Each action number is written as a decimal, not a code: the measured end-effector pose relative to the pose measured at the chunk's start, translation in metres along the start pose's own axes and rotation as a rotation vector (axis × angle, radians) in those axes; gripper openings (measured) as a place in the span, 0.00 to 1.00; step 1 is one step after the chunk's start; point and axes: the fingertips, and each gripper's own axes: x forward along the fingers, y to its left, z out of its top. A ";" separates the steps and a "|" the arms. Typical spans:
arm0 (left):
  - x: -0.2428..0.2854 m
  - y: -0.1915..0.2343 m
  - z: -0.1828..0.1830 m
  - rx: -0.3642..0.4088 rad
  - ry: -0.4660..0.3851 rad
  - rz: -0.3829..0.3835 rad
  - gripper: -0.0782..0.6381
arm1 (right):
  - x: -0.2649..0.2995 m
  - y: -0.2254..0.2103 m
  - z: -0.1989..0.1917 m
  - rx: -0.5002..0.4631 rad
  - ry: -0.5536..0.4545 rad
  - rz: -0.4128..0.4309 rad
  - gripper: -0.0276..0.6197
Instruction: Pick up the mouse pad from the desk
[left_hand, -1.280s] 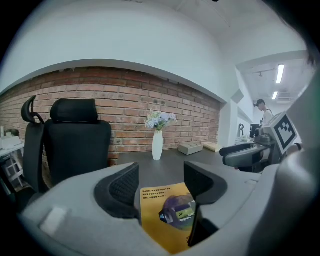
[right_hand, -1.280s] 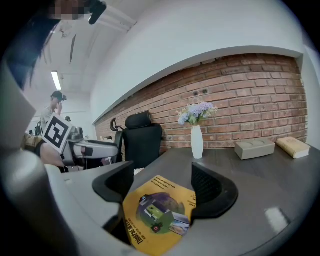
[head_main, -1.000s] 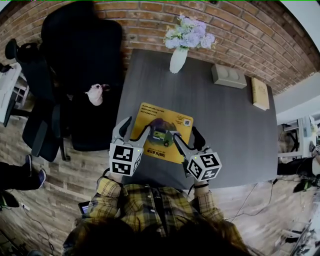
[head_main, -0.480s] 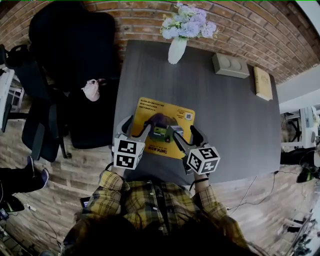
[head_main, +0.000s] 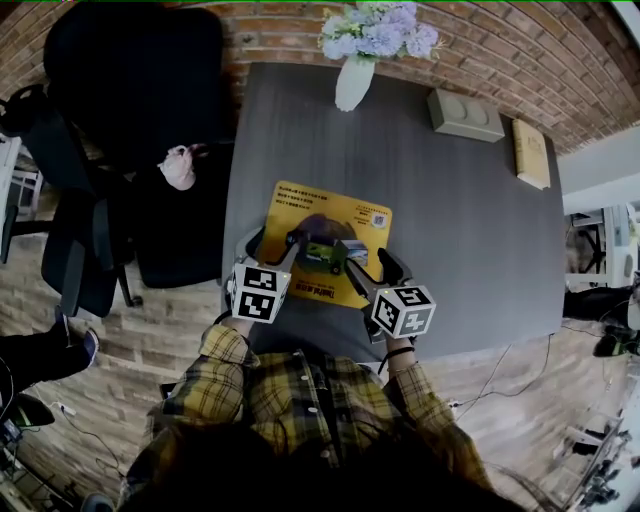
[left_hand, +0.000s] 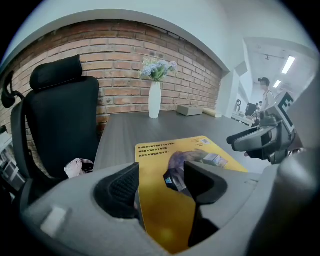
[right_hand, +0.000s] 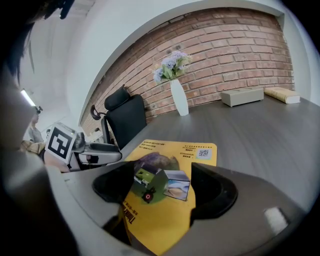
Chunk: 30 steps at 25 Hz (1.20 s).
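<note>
Grey desk (head_main: 470, 220) holds yellow printed mouse pad (head_main: 318, 210); left claw (head_main: 272, 244), right claw (head_main: 368, 262) gape.

Soft, even light is falling on the desk (head_main: 470, 230), leaving faint shadows. Fisheye lenses are bending the edges, and the nearest foreground is blurring.

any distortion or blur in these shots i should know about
Head view: strong fisheye, the brick wall rows curve around the desk. Left gripper view: that wall bends into an arch, and the near jaws look soft. Right gripper view: the mouse pad print is sharp, the near jaws blurred.
</note>
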 end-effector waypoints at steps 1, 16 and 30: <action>0.003 0.000 -0.004 0.006 0.008 0.001 0.49 | 0.001 -0.001 -0.003 0.004 0.007 -0.002 0.56; 0.028 0.015 -0.043 0.020 0.120 0.044 0.49 | 0.003 -0.010 -0.018 0.048 0.038 -0.017 0.56; 0.026 0.015 -0.049 -0.020 0.176 0.054 0.51 | -0.003 -0.027 -0.019 0.229 0.030 0.001 0.56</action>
